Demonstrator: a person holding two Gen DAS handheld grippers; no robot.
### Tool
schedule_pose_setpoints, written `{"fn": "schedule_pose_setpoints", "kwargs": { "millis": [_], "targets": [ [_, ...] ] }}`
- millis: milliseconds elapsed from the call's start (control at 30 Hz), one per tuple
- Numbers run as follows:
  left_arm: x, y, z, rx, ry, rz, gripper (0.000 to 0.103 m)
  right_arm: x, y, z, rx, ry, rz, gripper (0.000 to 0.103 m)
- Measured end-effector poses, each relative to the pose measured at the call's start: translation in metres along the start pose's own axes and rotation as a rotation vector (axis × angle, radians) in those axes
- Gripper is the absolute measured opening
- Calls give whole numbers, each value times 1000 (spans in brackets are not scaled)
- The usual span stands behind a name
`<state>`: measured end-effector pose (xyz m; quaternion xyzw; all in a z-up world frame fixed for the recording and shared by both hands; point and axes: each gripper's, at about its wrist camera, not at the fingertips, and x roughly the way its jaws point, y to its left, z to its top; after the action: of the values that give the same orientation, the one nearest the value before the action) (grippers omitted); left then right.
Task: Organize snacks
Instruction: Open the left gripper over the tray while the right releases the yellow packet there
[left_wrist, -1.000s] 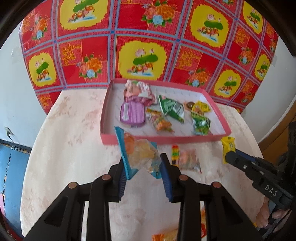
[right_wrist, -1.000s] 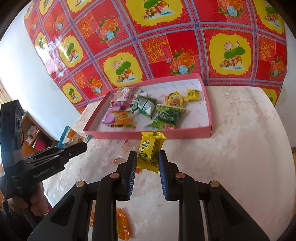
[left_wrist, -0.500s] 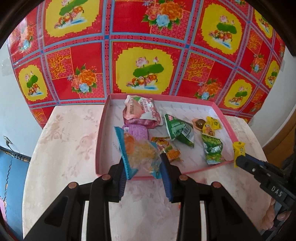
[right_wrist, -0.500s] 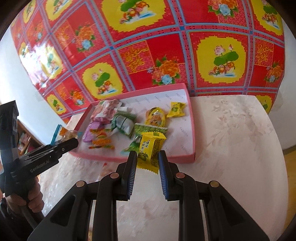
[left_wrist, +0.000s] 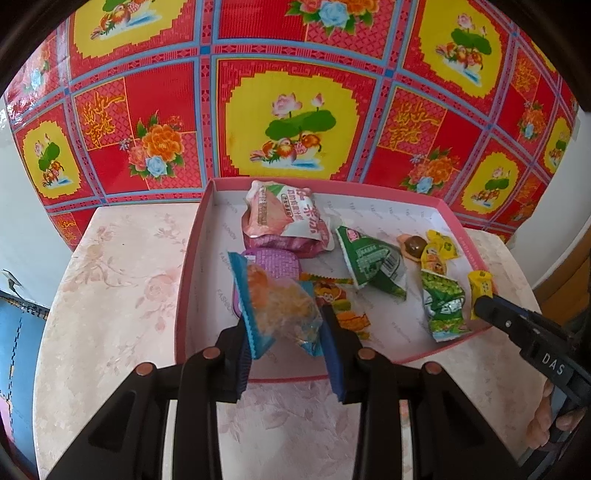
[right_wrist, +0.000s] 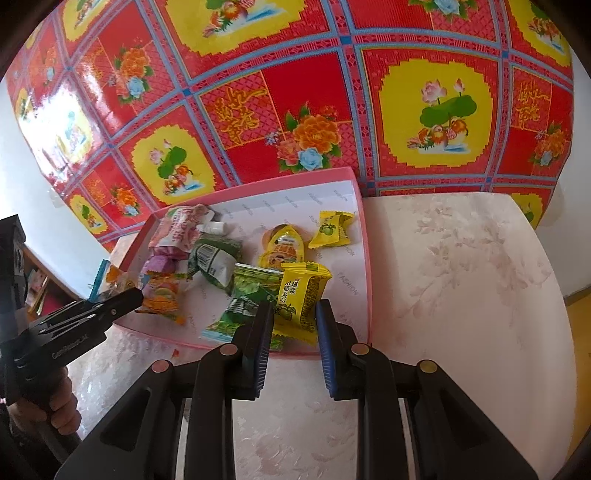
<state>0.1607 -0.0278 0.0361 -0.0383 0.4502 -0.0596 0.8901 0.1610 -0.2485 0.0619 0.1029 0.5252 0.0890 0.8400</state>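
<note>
Change since a second ago: both your tools have travelled forward and down from the bare tabletop (left_wrist: 110, 295) to the near wall of the pink tray (left_wrist: 192, 258); each load now hangs over the tray floor instead of short of it.

Item 1, left tool (left_wrist: 286, 332): clamped on a clear, blue-edged packet of orange snacks (left_wrist: 280, 306), held over the tray's near-left part, just above the purple packet (left_wrist: 273, 262).

Item 2, right tool (right_wrist: 293, 325): clamped on a yellow packet (right_wrist: 301, 295) with black Chinese print, held over the near-right part, overlapping the green packet (right_wrist: 247, 295) in view.

Handling, as judged: carry each packet a little further past the near wall before you let go, so that it cannot catch on the rim and tip back out. Lower it close to the floor, and choose a bare patch. The left side of the tray beside the purple packet looks free, as does the right strip. Keep your two tools apart when they open.

Legible writing: "FASHION" repeated on the tray lining; "DAS" on the right tool's body; "GenRobot.AI", faint, on the left tool's body. Packet brands are Chinese and too small to read.
</note>
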Motion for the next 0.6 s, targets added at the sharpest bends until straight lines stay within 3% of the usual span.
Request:
{"fn": "schedule_pose_setpoints", "kwargs": {
  "millis": [333, 500, 600],
  "targets": [
    [10, 3, -3, -21, 46, 4, 39, 3, 2, 0, -3, -6, -14, 25],
    [7, 3, -4, -30, 46, 5, 51, 4, 3, 1, -9, -6, -27, 26],
    [1, 3, -3, -28, 35, 7, 55, 3, 5, 0, -13, -9, -29, 31]
  ]
}}
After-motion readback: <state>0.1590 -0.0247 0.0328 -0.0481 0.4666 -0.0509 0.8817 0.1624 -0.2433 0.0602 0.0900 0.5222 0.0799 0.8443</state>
